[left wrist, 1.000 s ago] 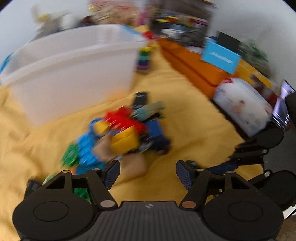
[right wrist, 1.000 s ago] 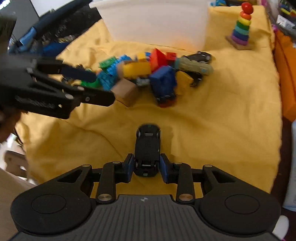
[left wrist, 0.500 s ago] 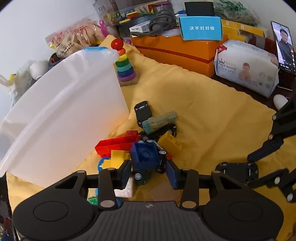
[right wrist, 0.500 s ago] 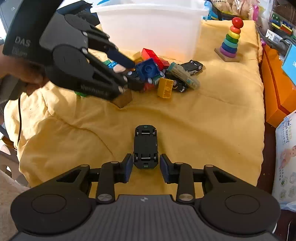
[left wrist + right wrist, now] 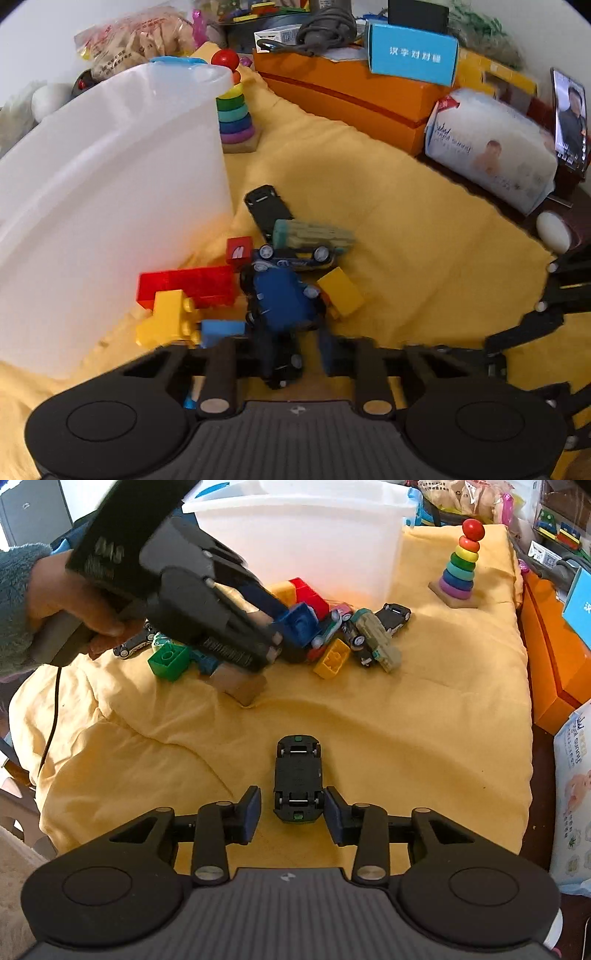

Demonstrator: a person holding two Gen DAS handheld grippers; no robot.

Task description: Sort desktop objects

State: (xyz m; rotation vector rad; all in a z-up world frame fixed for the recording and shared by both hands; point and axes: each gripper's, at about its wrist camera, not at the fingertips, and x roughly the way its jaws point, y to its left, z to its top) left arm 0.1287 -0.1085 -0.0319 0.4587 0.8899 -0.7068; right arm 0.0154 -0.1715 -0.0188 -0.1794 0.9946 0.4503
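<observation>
My left gripper (image 5: 293, 350) is down in the toy pile, shut on a dark toy car (image 5: 282, 363). A blue toy truck (image 5: 282, 304) lies on top of that car. From the right wrist view the left gripper (image 5: 280, 646) reaches in from the left in a person's hand, its tips beside the blue truck (image 5: 299, 622). My right gripper (image 5: 291, 808) sits low over the yellow cloth (image 5: 424, 738). Its jaws are opening, and the tail of an upturned black toy car (image 5: 298, 775) lies between the fingers, with a clear gap at the left pad.
A tall white bin (image 5: 110, 184) stands left of the pile. Red (image 5: 188, 284), yellow (image 5: 166, 321) and green (image 5: 170, 661) bricks, a wooden block (image 5: 240, 683) and more cars (image 5: 310, 236) lie around. A ring stacker (image 5: 460, 565), orange box (image 5: 351, 96) and wipes pack (image 5: 487, 147) line the far and right sides.
The left gripper moved into the pile and closed from wide open onto the dark car. The right gripper's fingers spread away from the black car, which stays on the cloth.
</observation>
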